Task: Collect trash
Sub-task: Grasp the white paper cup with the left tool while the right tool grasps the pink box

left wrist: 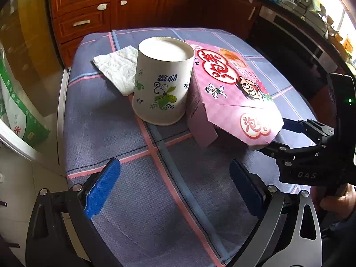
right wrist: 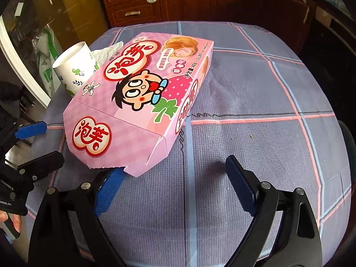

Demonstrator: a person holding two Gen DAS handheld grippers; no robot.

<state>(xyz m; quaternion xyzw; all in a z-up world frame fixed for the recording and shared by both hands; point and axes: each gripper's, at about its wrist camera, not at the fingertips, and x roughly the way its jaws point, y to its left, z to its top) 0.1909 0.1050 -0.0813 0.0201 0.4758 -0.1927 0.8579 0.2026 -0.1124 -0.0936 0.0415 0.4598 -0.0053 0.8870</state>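
An upside-down white paper cup [left wrist: 161, 82] with green leaf print stands on the table; it also shows in the right wrist view [right wrist: 74, 66]. A pink snack box [left wrist: 229, 91] with an open end flap lies beside it, large in the right wrist view [right wrist: 138, 102]. A crumpled white napkin [left wrist: 118, 69] lies behind the cup. My left gripper [left wrist: 175, 182] is open and empty, short of the cup. My right gripper [right wrist: 173, 184] is open, its left finger under the box's open flap; it also shows in the left wrist view [left wrist: 287, 133].
The table carries a blue-grey checked cloth [left wrist: 142, 178] with pink lines. Brown wooden cabinets [left wrist: 133, 2] stand behind it. A green and white bag [left wrist: 20, 115] sits off the table's left edge. A dark oven front [left wrist: 296, 40] is at the right.
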